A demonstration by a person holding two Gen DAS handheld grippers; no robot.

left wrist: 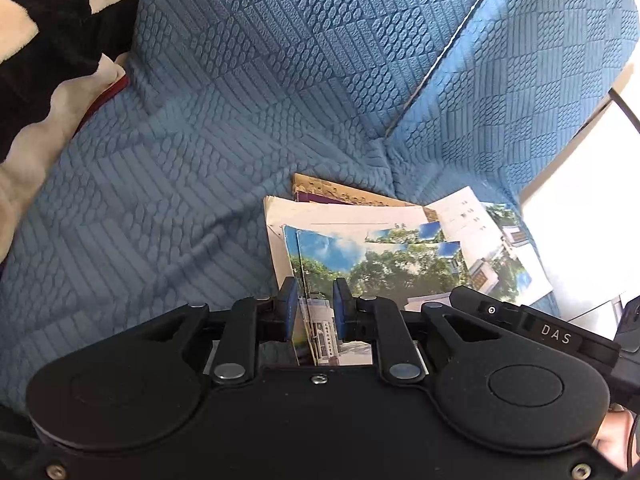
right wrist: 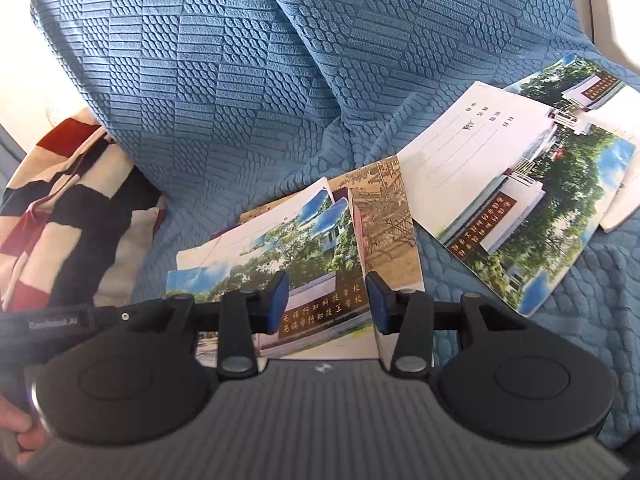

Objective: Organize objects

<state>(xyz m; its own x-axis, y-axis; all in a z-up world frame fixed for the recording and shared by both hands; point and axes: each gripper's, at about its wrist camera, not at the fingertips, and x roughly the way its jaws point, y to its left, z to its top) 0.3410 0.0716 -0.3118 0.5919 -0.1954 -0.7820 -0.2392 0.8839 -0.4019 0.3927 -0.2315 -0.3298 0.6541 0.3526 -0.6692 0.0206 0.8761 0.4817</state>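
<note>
The left gripper (left wrist: 316,304) has its fingers narrowed around booklet edges, apparently squaring the nearer stack (right wrist: 280,256) on the blue sofa (right wrist: 240,80). The right gripper (right wrist: 326,300) hovers with fingers apart over it, seemingly ready to gather the loose booklets (right wrist: 520,200) lying farther right.

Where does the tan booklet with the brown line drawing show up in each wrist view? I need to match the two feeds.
Left wrist view: tan booklet sits centre, just a strip peeking out behind the pile of photo-cover booklets, against the blue sofa cover.
Right wrist view: tan booklet lies centre, just beyond the right tongs, beside the photo-cover pile.
Shared landmark: the fold between the blue cushions above the pile.
</note>
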